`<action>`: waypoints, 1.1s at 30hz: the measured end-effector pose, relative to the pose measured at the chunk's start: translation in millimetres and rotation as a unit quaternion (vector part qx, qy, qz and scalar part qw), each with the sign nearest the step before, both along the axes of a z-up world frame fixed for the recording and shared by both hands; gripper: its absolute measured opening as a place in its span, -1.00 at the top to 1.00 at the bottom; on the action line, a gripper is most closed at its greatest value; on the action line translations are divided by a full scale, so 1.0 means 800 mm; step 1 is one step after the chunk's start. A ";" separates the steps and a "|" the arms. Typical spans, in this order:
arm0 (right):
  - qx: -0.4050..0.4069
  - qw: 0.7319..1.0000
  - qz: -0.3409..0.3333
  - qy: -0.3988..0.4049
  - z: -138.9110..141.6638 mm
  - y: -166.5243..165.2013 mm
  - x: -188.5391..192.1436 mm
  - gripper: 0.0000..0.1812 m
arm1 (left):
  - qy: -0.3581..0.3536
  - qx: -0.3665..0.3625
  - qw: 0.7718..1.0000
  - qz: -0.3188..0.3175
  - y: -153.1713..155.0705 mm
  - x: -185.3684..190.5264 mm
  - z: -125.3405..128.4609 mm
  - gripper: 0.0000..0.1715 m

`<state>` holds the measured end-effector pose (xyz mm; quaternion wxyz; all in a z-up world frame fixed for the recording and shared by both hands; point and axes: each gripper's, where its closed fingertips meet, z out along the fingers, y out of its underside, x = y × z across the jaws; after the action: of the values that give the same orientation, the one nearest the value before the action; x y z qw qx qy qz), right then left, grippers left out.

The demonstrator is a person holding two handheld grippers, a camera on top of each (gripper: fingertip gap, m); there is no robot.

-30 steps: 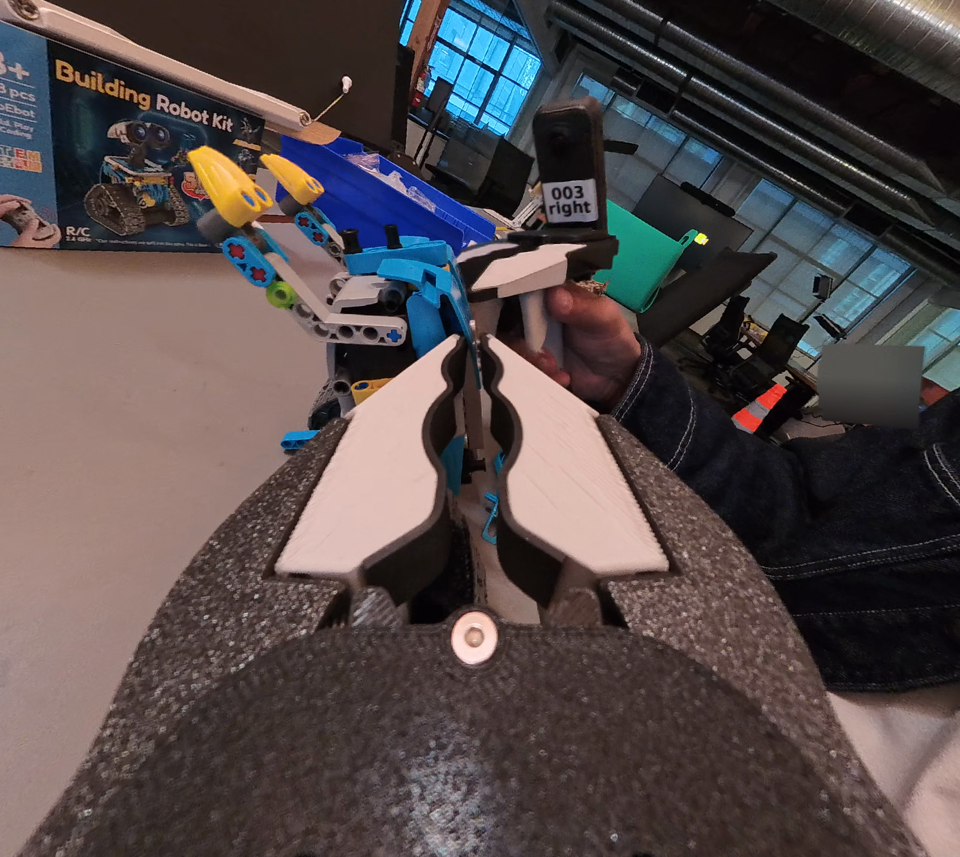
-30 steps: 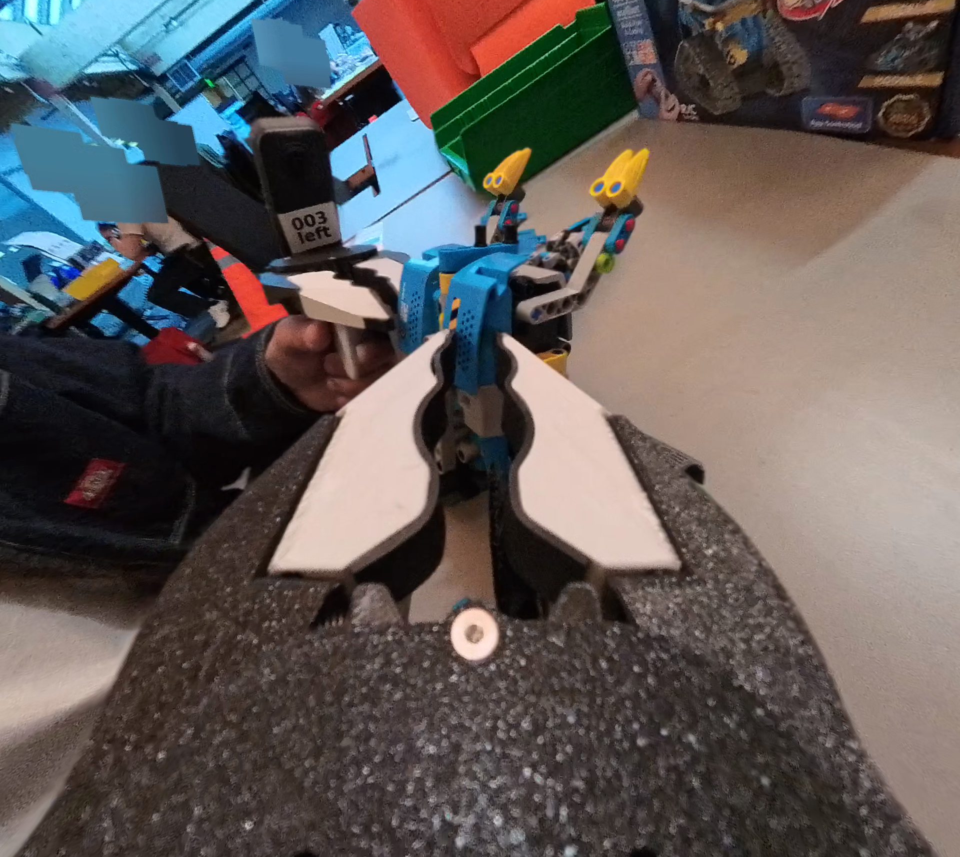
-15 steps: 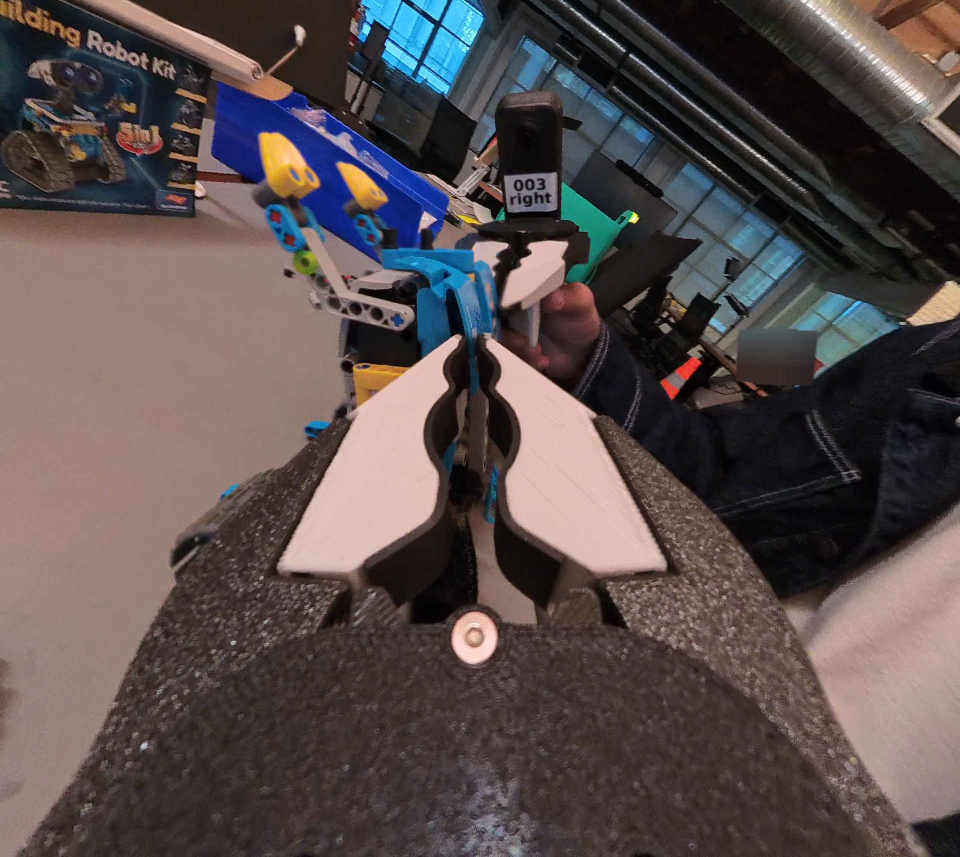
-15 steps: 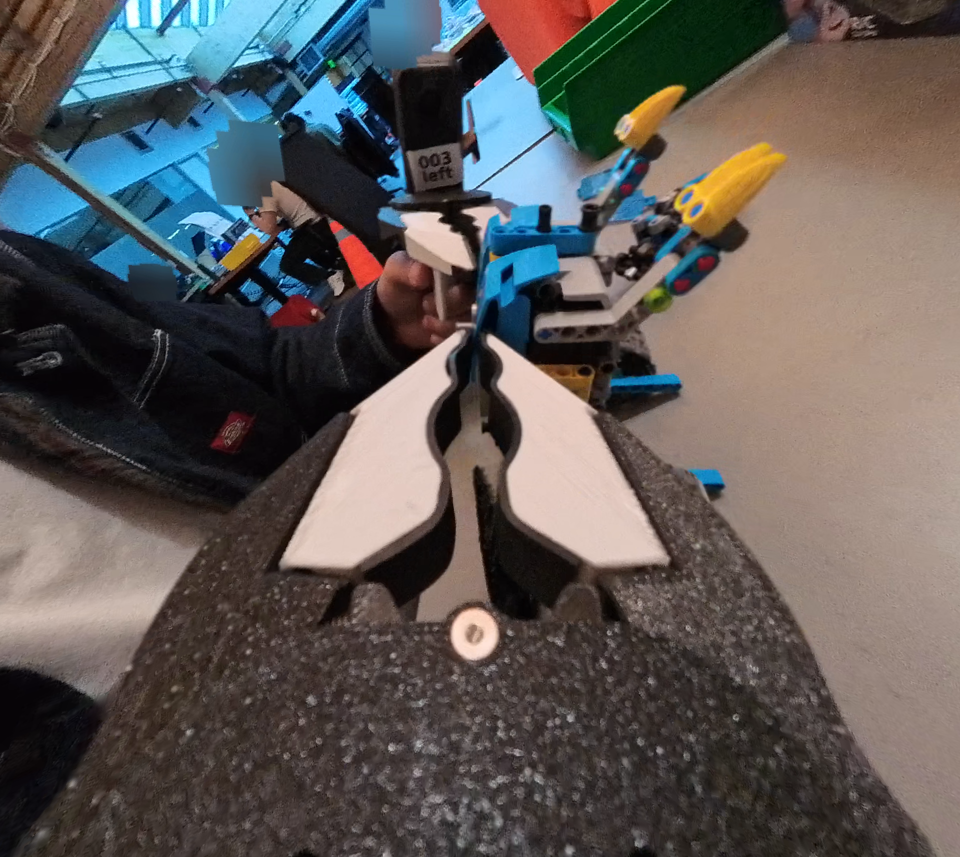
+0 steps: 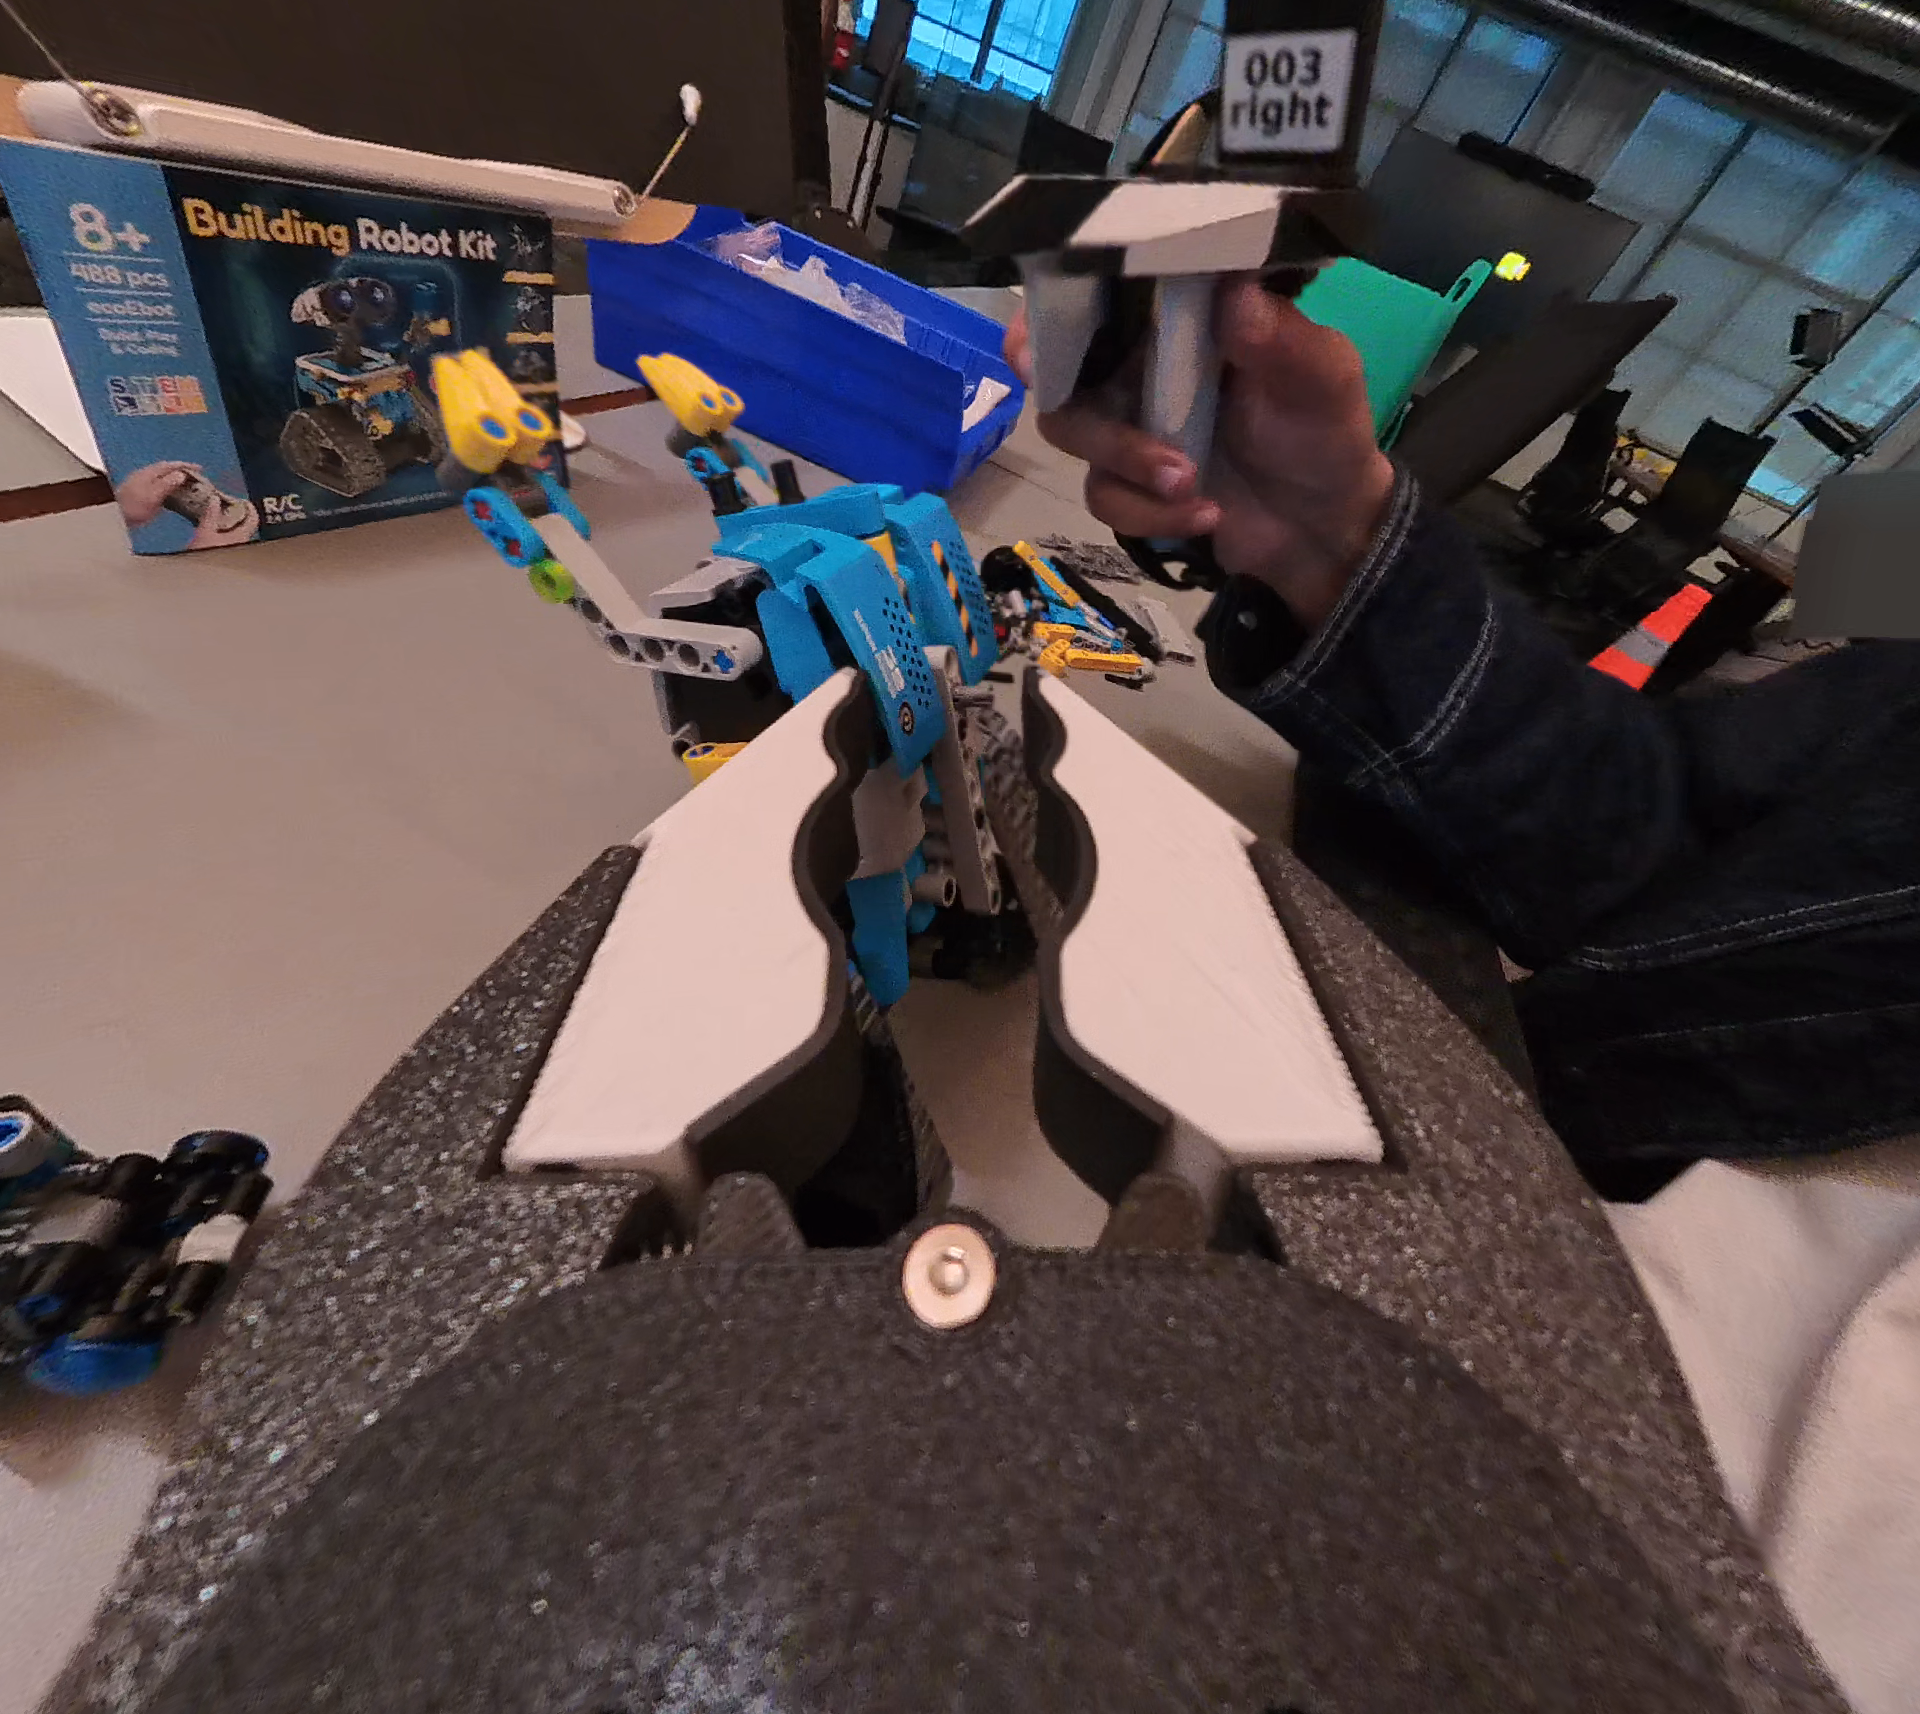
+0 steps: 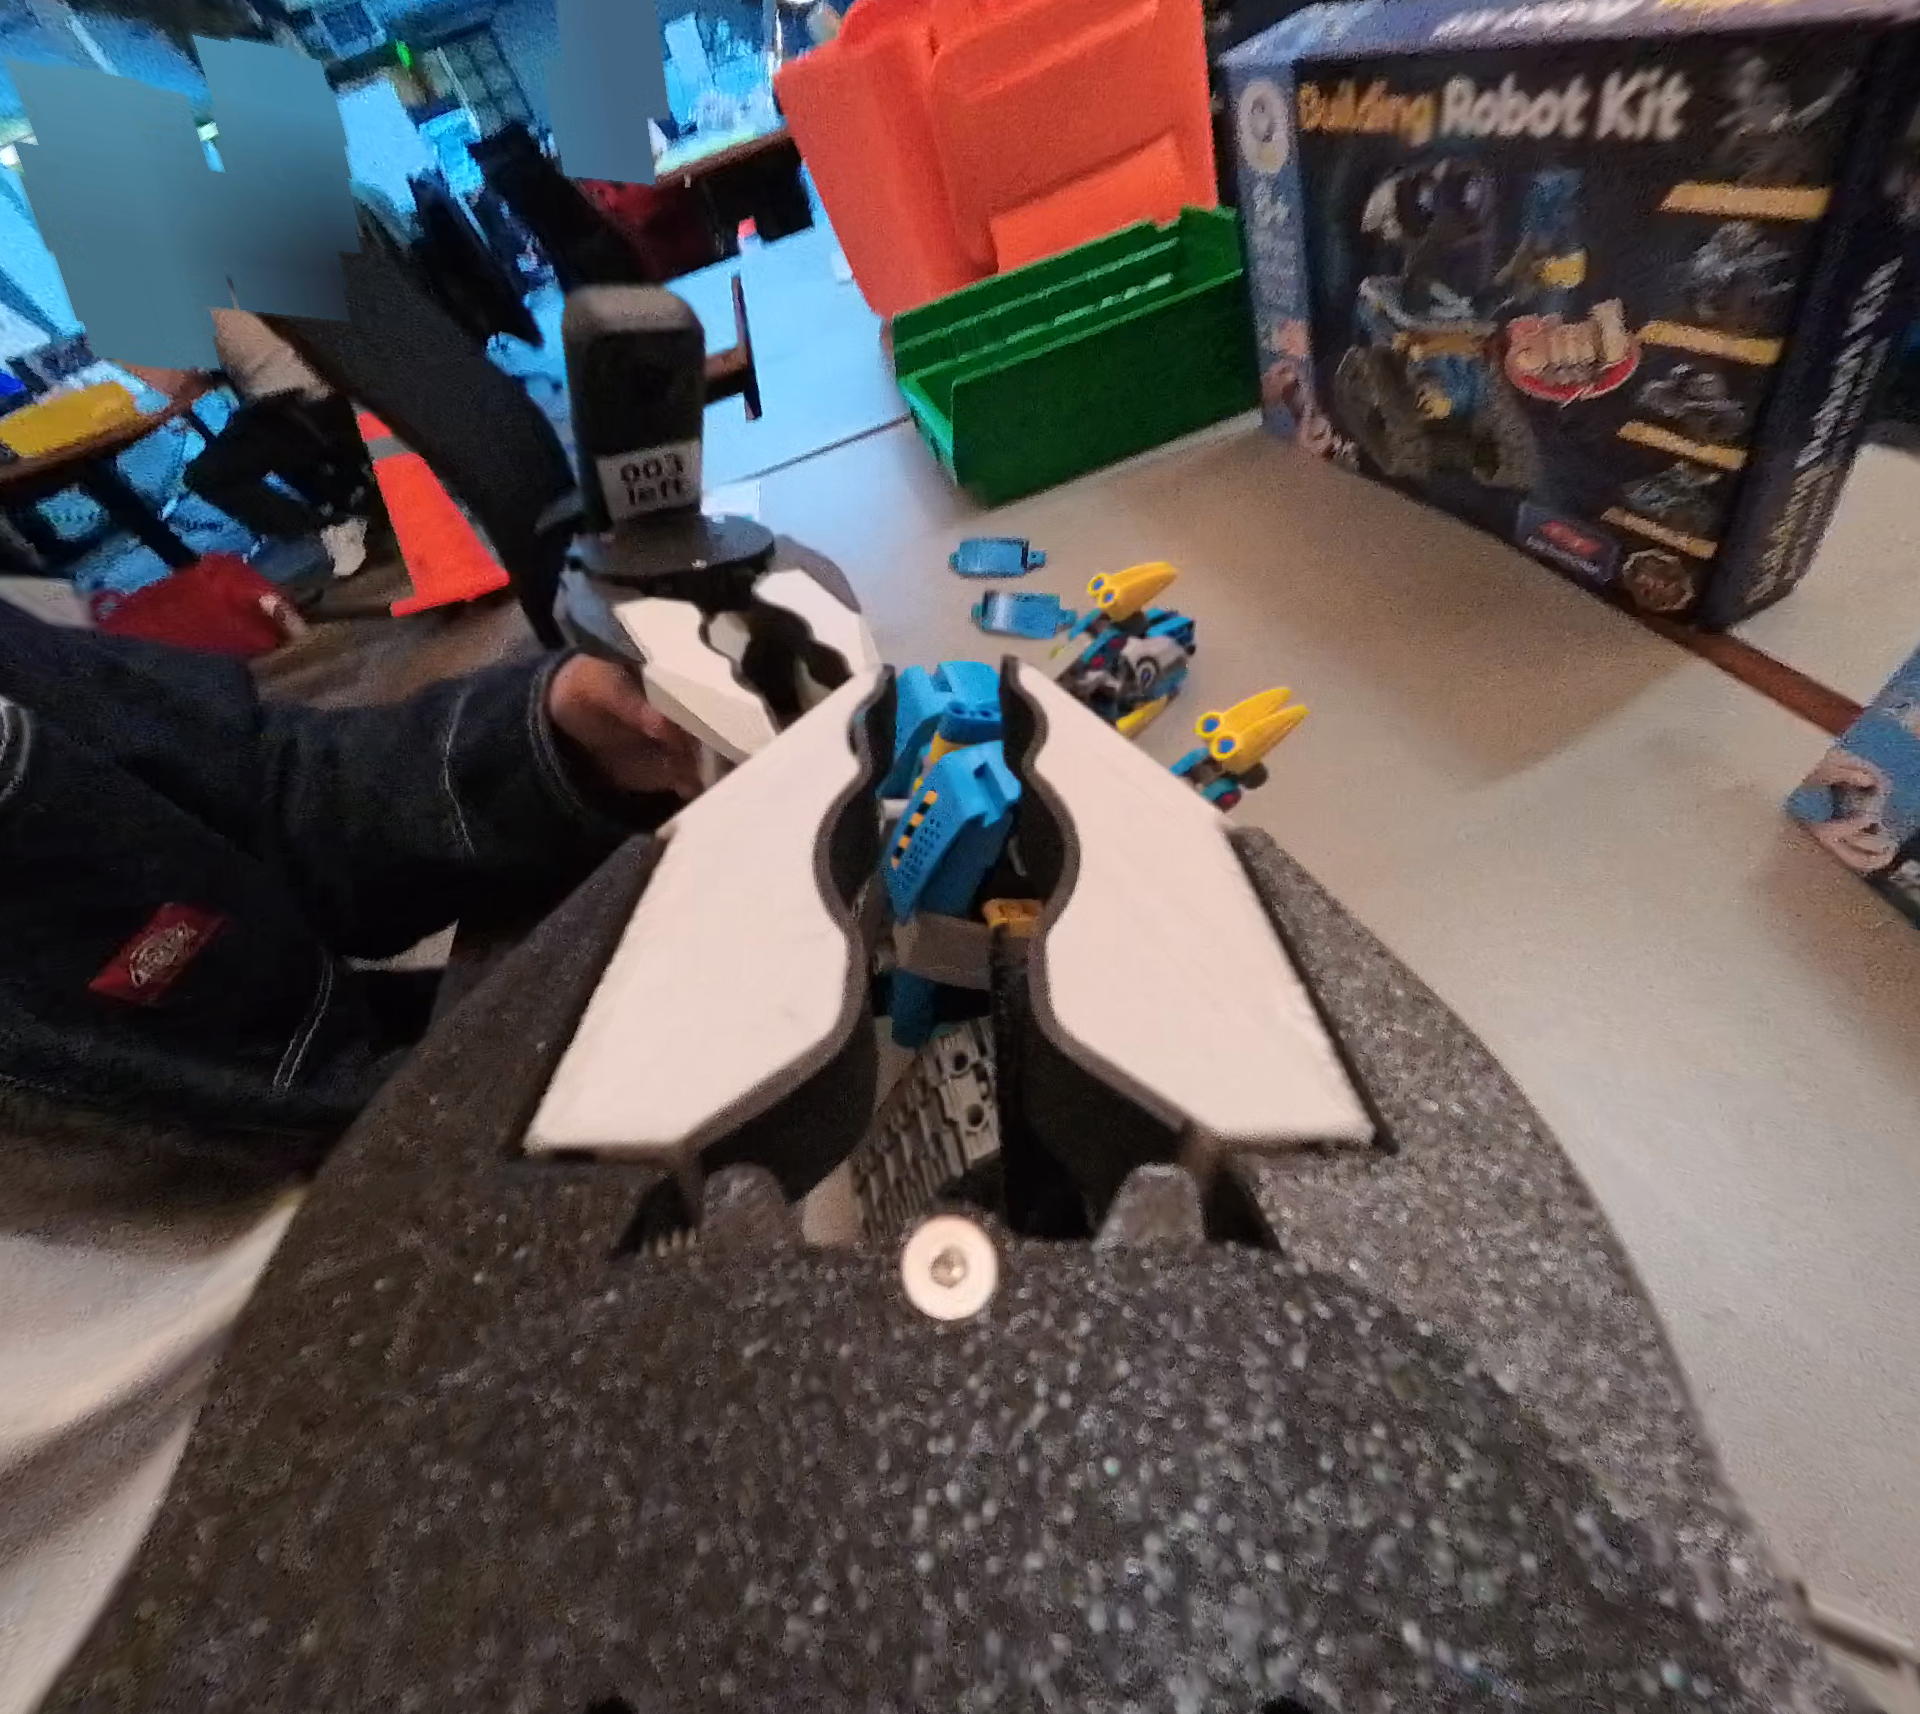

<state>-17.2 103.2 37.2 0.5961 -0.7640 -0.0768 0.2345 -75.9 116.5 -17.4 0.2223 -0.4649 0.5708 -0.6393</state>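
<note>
A blue, grey and black toy robot with two arms ending in yellow claws stands on the beige table. My left gripper is open, and the robot's blue back shows in the gap between its fingers. I cannot tell whether they touch it. My right gripper, held by a hand in a dark denim sleeve, hangs open above and behind the robot. In the right wrist view my right gripper looks down on the robot through its open fingers. The left gripper is open just beyond.
The kit's picture box and a blue bin stand at the back. Loose parts lie behind the robot. A black-and-blue wheeled piece lies at the left. A green bin and an orange case stand across the table. The tips of one gripper are about 9 cm away from the tips of the other.
Both grippers were nearly shut on the robot's edges and have opened. The right gripper has risen above the robot. Both views have tilted down toward the table.
</note>
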 end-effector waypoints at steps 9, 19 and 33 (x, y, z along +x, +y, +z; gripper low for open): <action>-0.096 0.986 0.137 0.007 -0.030 0.043 -0.032 0.84 | 0.049 -0.105 0.992 -0.043 -0.005 -0.049 0.010 0.38; -0.143 0.972 0.187 -0.013 -0.049 0.078 -0.053 0.87 | 0.039 -0.203 0.976 -0.068 0.046 -0.069 0.010 0.51; -0.177 0.961 0.210 0.039 -0.062 0.076 -0.068 0.93 | 0.080 -0.077 0.993 0.037 0.030 0.025 -0.023 -0.07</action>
<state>-71.3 164.1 -12.4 0.3915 -0.8142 -0.1696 0.3937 -56.2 140.7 -35.6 0.1629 -0.5508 0.5184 -0.6335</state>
